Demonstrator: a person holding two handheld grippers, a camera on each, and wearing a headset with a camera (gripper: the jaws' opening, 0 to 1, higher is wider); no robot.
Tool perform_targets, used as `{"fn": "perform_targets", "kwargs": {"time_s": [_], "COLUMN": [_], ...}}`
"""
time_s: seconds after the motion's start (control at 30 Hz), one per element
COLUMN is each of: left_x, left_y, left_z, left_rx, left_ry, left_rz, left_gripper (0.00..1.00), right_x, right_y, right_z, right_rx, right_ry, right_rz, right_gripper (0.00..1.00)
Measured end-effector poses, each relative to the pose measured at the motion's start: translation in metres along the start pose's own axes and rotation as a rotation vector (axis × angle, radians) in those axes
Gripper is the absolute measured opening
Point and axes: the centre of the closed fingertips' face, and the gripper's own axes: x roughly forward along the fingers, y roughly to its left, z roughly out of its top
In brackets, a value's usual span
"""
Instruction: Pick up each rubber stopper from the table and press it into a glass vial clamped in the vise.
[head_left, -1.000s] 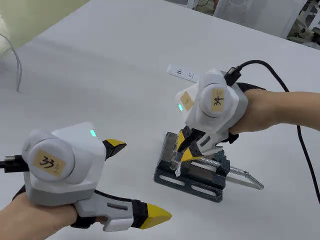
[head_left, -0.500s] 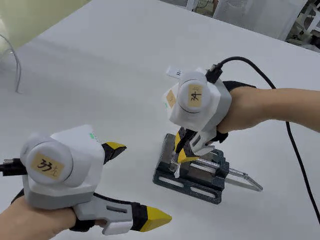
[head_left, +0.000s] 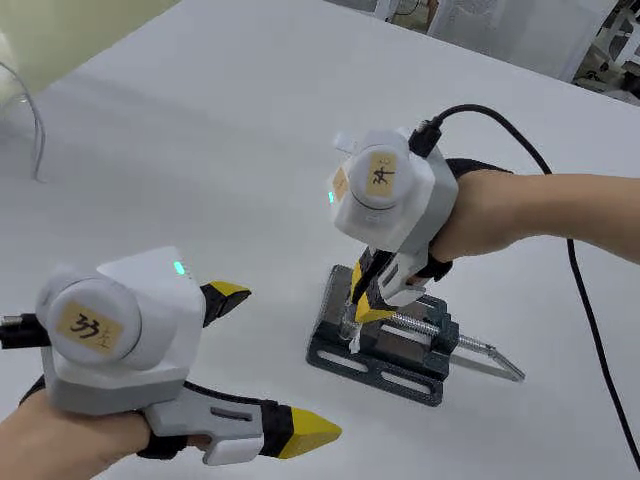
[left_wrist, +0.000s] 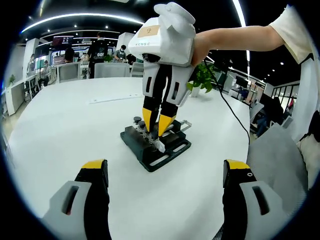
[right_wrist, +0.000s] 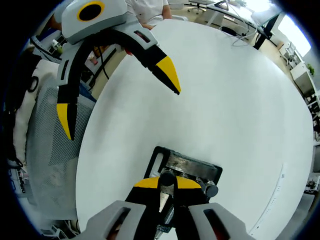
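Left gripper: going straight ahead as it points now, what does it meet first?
Probably the vise, across bare table; the right gripper stands over it, and depth is unclear, so those jaws could come first.

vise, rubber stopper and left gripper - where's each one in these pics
vise (head_left: 372, 368), head view, front plate of its dark base.
rubber stopper (right_wrist: 167, 178), right gripper view, dark round top between the yellow tips.
left gripper (head_left: 280, 361), head view, midway between its open yellow fingertips.

Yellow-tipped fingers (head_left: 312, 431), black vise (head_left: 385, 352)
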Motion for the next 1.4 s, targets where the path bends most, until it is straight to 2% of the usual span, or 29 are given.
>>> {"fn": "perform_targets", "kwargs": {"time_s": [0.13,0.17,0.33,0.37,0.4,0.47,0.5,0.53,0.57,0.6,0.67,0.73,0.77,0.83,0.87,1.07,1.3,1.4], "left_x": [0.0007,0.0009,0.0021,0.0023,0.0023,0.0026,0.0026,0.0027,0.0027,0.0028,0.0030,0.0030,0.0030,0.0027,0.0027,0.0022,0.0027,0.0034], "left_y": [-0.0004,-0.0008,-0.0004,-0.0005,-0.0001,0.0008,0.0008,0.0013,0.0013,0.0013,0.0014,0.0016,0.0017,0.0032,0.0037,0.0070,0.0057,0.0051], "left_z": [-0.0001,0.0003,0.0008,0.0008,0.0006,0.0000,-0.0005,-0.0004,-0.0002,-0.0003,-0.0005,-0.0007,-0.0009,-0.0016,-0.0019,-0.0026,-0.0039,-0.0042], "left_rx": [-0.001,-0.002,-0.002,-0.003,-0.004,-0.004,-0.005,-0.005,-0.005,-0.007,-0.005,-0.007,-0.006,-0.005,-0.006,-0.011,-0.010,-0.010], "left_ry": [0.001,-0.001,-0.006,-0.007,-0.007,-0.009,-0.007,-0.009,-0.010,-0.011,-0.012,-0.011,-0.010,-0.010,-0.010,-0.010,-0.004,-0.003], "left_rz": [-0.001,-0.001,-0.005,-0.006,-0.006,-0.005,-0.006,-0.005,-0.005,-0.005,-0.006,-0.007,-0.007,-0.006,-0.005,-0.001,-0.005,-0.008], "left_gripper": [0.95,0.95,0.95,0.95,0.95,0.95,0.95,0.95,0.95,0.95,0.95,0.95,0.95,0.95,0.94,0.94,0.94,0.94], "right_x": [-0.0007,-0.0008,-0.0011,-0.0008,-0.0009,-0.0009,-0.0008,-0.0006,-0.0005,-0.0004,0.0000,-0.0003,-0.0004,-0.0005,-0.0005,-0.0006,-0.0008,-0.0012], "right_y": [0.0021,0.0021,-0.0003,-0.0001,-0.0005,0.0012,0.0006,-0.0002,-0.0009,-0.0020,-0.0003,-0.0007,-0.0005,0.0013,0.0011,-0.0015,0.0001,0.0024], "right_z": [0.0006,0.0004,-0.0001,0.0001,-0.0002,0.0008,0.0012,0.0019,0.0016,0.0014,0.0027,0.0015,0.0015,0.0019,0.0016,0.0013,0.0025,0.0033], "right_rx": [0.053,0.085,0.168,0.219,0.201,0.246,0.238,0.298,0.326,0.304,0.358,0.316,0.335,0.284,0.300,0.221,0.201,0.201], "right_ry": [0.002,-0.001,-0.038,-0.049,-0.050,-0.059,-0.058,-0.068,-0.070,-0.068,-0.082,-0.089,-0.096,-0.102,-0.105,-0.100,-0.097,-0.101], "right_rz": [-0.033,-0.038,-0.058,-0.063,-0.066,-0.081,-0.082,-0.093,-0.095,-0.096,-0.109,-0.116,-0.121,-0.125,-0.126,-0.108,-0.111,-0.103], "right_gripper": [0.03,0.03,0.02,0.02,0.02,0.02,0.02,0.02,0.02,0.02,0.02,0.03,0.03,0.04,0.04,0.06,0.07,0.11]}}
